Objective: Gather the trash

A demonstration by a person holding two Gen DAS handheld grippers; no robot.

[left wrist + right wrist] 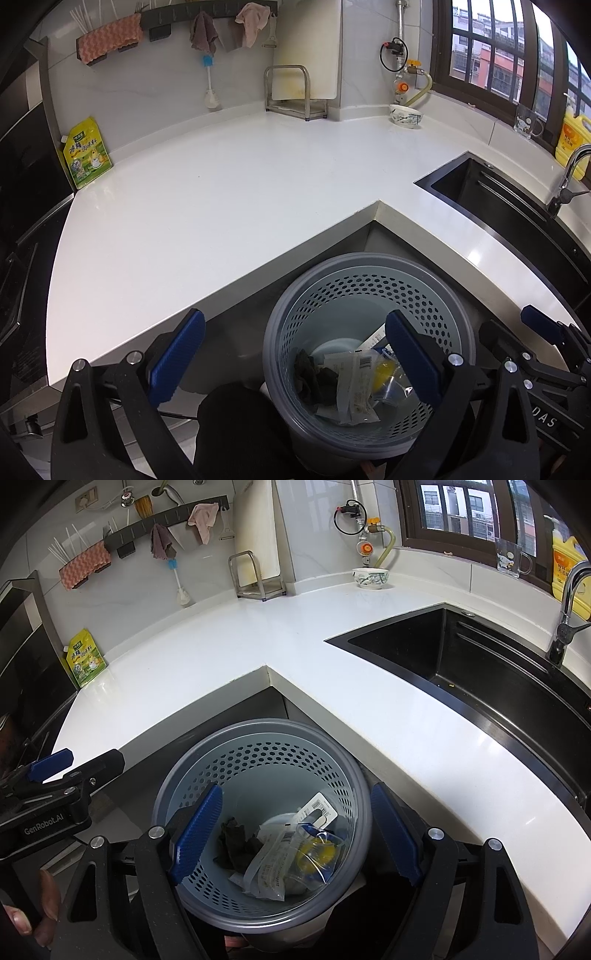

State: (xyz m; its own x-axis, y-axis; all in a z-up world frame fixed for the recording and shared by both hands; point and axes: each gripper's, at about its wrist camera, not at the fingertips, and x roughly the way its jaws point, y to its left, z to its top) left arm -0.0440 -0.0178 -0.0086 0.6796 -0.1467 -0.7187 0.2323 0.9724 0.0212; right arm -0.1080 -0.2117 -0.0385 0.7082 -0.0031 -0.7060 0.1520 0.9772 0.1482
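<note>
Your left tongs (295, 354) and right tongs (295, 834) are both spread wide and pinch nothing. The trash (280, 853), wrappers and a dark scrap, lies inside the perforated bin (258, 734) below the tabletop (221, 646) corner.

My blue ribbed pads (197, 834) frame a grey hole-patterned bin (258, 760), white counter (207, 653) beyond, yellow-green pouch (84, 661) and black sink (480, 672).

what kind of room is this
Most likely a home kitchen: a white L-shaped countertop with a dark sink and faucet set into it, dishcloths on a wall rack, and a perforated waste basket holding wrappers on the floor.
</note>
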